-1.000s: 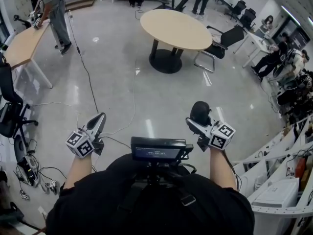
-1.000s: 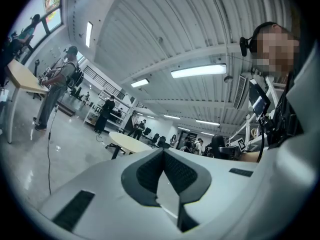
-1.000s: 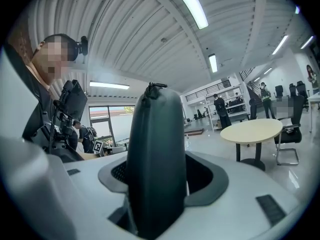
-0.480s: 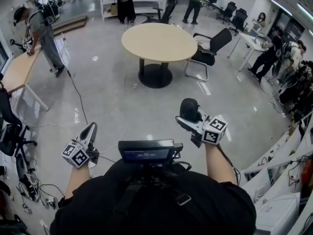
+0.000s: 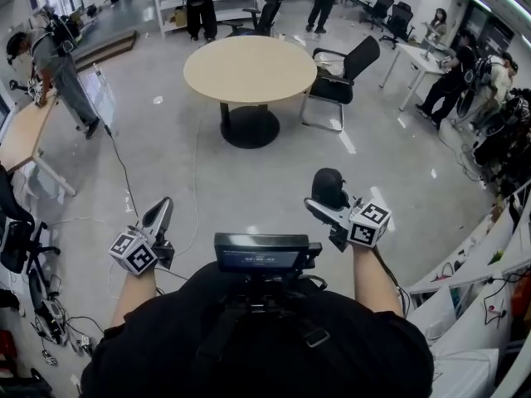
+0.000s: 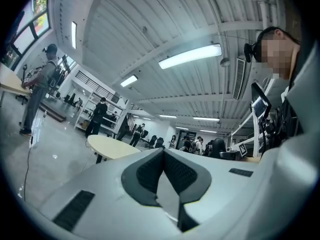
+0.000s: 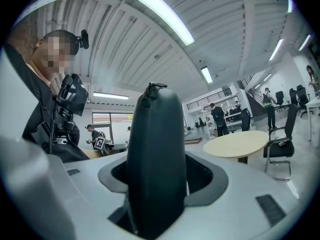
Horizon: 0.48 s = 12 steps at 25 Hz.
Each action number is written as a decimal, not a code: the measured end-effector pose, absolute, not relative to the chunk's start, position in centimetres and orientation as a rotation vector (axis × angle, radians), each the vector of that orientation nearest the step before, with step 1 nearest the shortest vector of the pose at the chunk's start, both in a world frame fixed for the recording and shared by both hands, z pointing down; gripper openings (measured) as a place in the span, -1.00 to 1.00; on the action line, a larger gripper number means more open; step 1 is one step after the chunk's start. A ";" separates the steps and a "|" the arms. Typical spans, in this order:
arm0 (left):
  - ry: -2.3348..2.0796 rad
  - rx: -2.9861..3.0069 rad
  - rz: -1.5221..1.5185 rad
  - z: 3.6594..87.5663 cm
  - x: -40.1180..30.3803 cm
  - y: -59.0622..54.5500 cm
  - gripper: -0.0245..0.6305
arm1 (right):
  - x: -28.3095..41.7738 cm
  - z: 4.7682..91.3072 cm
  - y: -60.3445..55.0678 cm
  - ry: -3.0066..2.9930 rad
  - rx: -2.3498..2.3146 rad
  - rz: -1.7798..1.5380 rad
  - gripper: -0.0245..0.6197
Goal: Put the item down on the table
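Note:
A black, rounded zip pouch [image 5: 328,187] stands upright between the jaws of my right gripper [image 5: 325,202], which is shut on it and held level over the floor. In the right gripper view the pouch [image 7: 155,134] fills the middle, with the pads of the right gripper [image 7: 156,176] pressed to both its sides. My left gripper [image 5: 158,216] is at the lower left, its jaws together and nothing in them. They meet the same way in the left gripper view [image 6: 162,153]. The round beige table [image 5: 249,66] stands ahead and is bare; it shows in both gripper views [image 7: 239,144] [image 6: 111,146].
A black office chair [image 5: 342,66] stands at the table's right. Cables [image 5: 124,172] trail over the grey floor to the left. A wooden desk [image 5: 18,135] with a person by it is far left. Other people and chairs line the back and right.
Both grippers have been carried forward across the floor, and the round table has come nearer and shifted left in the head view. The pouch stays in the right gripper.

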<state>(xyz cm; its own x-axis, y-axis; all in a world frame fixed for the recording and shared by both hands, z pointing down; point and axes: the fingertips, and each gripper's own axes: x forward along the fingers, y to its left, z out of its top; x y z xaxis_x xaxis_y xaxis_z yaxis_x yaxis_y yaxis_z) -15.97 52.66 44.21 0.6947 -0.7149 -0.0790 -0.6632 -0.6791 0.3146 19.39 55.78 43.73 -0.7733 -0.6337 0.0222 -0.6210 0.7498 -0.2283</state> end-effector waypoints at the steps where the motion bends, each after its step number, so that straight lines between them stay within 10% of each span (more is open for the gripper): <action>1: -1.093 2.645 -0.283 44.2 -15.6 52.2 -0.93 | 19.8 44.2 55.7 2.885 -1.043 -0.358 -0.08; 12: -0.959 2.654 -0.308 45.8 -16.0 43.5 -0.93 | 18.8 44.5 49.9 2.880 -1.184 -0.378 -0.08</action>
